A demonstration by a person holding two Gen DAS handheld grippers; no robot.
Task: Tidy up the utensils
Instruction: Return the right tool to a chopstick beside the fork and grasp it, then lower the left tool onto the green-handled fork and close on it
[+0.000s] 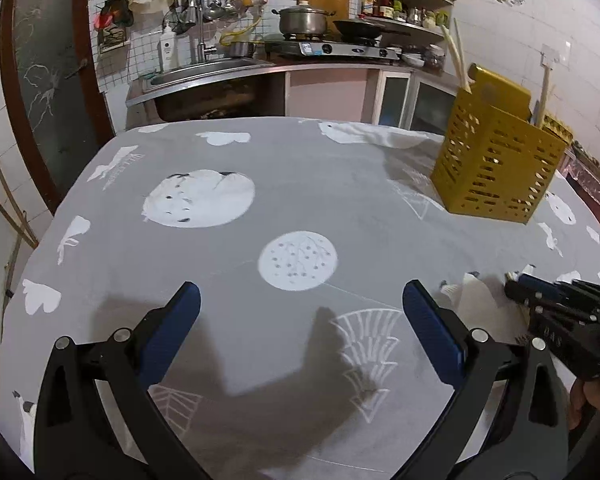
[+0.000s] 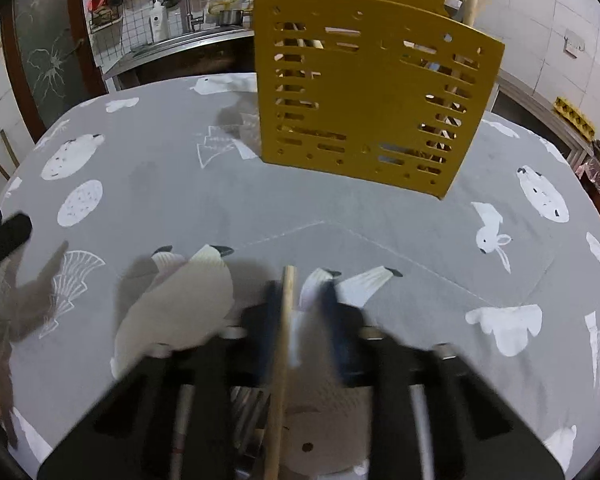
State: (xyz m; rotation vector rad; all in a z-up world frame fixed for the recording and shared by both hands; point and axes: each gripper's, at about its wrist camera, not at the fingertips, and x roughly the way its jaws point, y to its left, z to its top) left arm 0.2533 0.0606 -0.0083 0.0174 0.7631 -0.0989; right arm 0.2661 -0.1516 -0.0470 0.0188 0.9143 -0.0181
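Note:
A yellow slotted utensil holder (image 1: 496, 164) stands at the far right of the table; in the right wrist view (image 2: 372, 100) it is straight ahead, with wooden sticks inside. My left gripper (image 1: 300, 308) is open and empty, low over the grey tablecloth. My right gripper (image 2: 298, 300) is motion-blurred, its jaws narrowly apart. A wooden chopstick (image 2: 282, 360) lies between them against the left finger; contact with the right finger is unclear. The right gripper also shows in the left wrist view (image 1: 556, 300), at the right edge.
The grey patterned tablecloth (image 1: 260, 208) covers the table. Behind the table are a steel sink (image 1: 204, 76), a gas stove with a pot (image 1: 304, 20) and a corner shelf (image 1: 404, 4). Metal items lie under my right gripper (image 2: 248, 404).

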